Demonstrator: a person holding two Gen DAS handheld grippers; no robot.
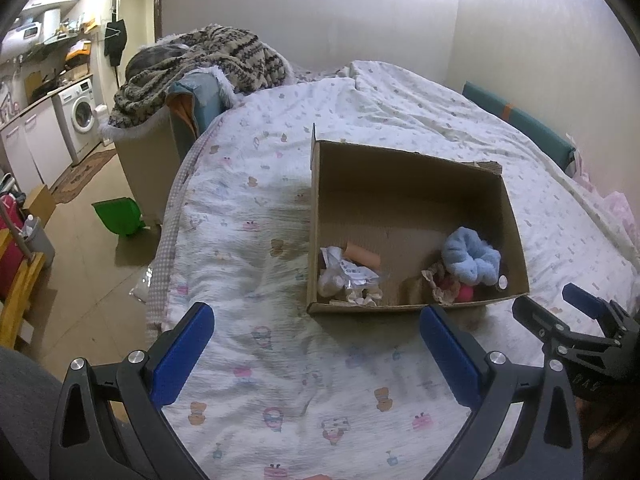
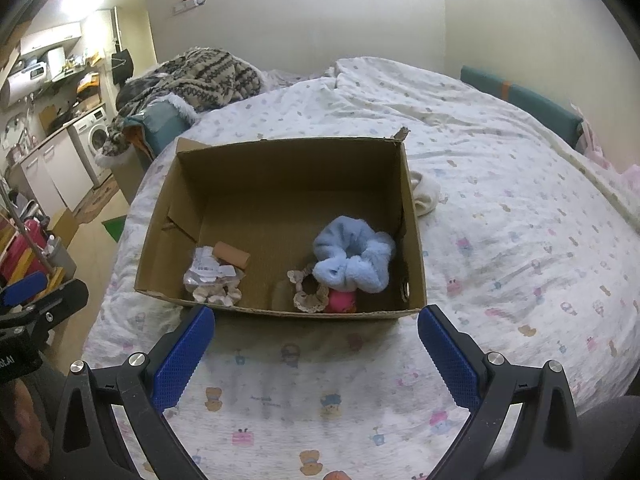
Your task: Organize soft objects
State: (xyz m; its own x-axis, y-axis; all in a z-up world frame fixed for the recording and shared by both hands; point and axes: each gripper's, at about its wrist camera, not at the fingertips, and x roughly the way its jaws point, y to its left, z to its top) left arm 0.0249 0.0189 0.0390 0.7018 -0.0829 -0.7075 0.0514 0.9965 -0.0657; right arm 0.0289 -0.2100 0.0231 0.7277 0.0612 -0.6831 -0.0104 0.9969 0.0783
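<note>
An open cardboard box [image 1: 400, 168] [image 2: 280, 152] stands on the bed. Inside lie a fluffy blue scrunchie [image 1: 472, 256] [image 2: 352, 256], a beige lace scrunchie [image 2: 306, 290], a pink one [image 2: 342, 300], a cream scrunchie in a clear bag [image 1: 348, 276] [image 2: 212, 280] and a tan cylinder [image 1: 362, 254] [image 2: 232, 254]. A white soft item [image 2: 426, 198] lies on the bed right of the box. My left gripper [image 1: 316, 344] is open and empty in front of the box. My right gripper [image 2: 316, 344] is open and empty, just before the box's near wall.
The bed carries a patterned white quilt [image 1: 280, 380] [image 2: 500, 240]. A knitted blanket [image 1: 192, 68] is heaped on a chair at the bed's far left. The floor on the left holds a green dustpan [image 1: 118, 216], a washing machine [image 1: 78, 120] and cabinets.
</note>
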